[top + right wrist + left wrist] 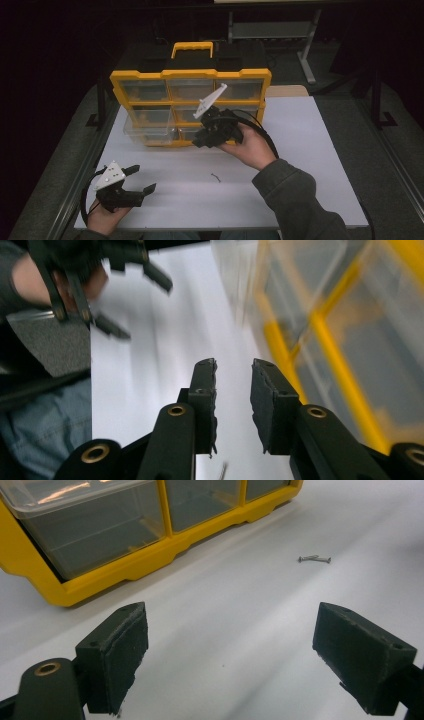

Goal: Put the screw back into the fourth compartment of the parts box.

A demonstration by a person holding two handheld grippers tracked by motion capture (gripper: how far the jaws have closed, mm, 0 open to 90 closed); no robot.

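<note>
Both grippers' jaws apart, empty.

One yellow organiser case [190, 107], one small screw [216, 177], two hand-held grippers, one white table [310, 165].

Dark room; grey carpet floor [360, 145]; white table [300, 165]; metal stand [272, 30] behind.

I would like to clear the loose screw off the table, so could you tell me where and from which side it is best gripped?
Grip the screw across the middle of its thin shank, coming straight down from above. It lies flat on the white table, apart from the yellow organizer, so nothing offers purchase from the side. The left tongs stand open and nearer.
</note>
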